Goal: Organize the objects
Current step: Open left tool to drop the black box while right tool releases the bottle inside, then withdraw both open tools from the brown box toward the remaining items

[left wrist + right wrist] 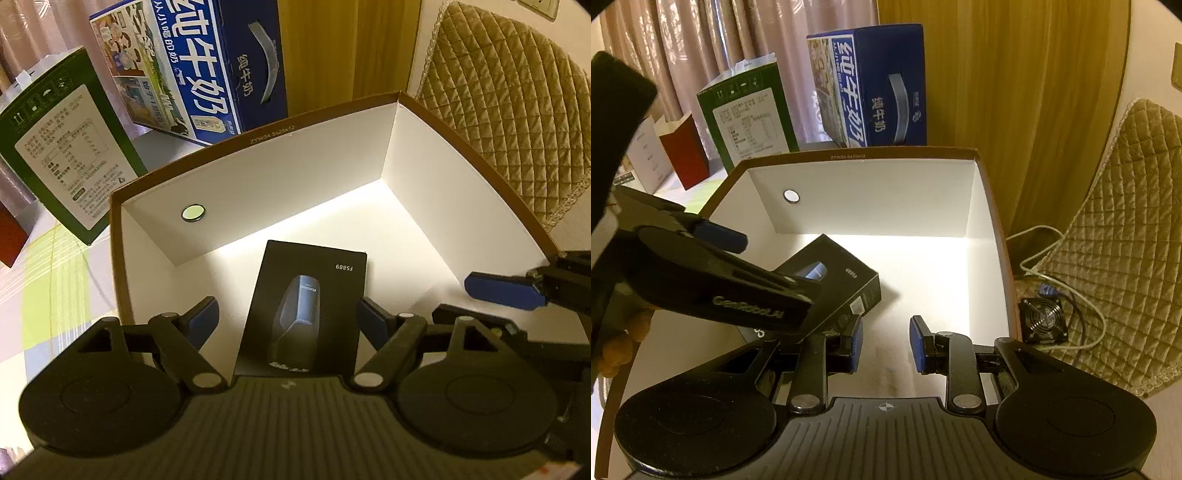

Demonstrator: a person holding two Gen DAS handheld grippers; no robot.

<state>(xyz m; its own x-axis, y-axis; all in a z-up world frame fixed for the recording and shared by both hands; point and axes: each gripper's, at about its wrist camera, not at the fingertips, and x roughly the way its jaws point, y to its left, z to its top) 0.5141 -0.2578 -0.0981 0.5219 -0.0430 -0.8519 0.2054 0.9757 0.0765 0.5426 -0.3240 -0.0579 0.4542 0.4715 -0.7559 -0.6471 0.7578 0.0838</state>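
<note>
A black shaver box [306, 306] lies on the white floor of a large open carton [258, 136] with a brown outside. My left gripper [288, 317] reaches into the carton and straddles the black box. It is open, with a strip of white floor showing between its left finger [205, 317] and the box's edge. In the right wrist view the black box [846, 280] sits tilted at the left of the carton [864, 153], partly hidden by the left gripper's body. My right gripper [886, 343] is inside the carton to the right of it, narrowly open with nothing between its fingers.
Behind the carton stand a green carton [70, 155], a blue milk case [207, 66] and a red box [683, 155]. On the right are a quilted chair cover [509, 110], a small fan [1043, 319] and cables. A checked tablecloth [48, 295] covers the table.
</note>
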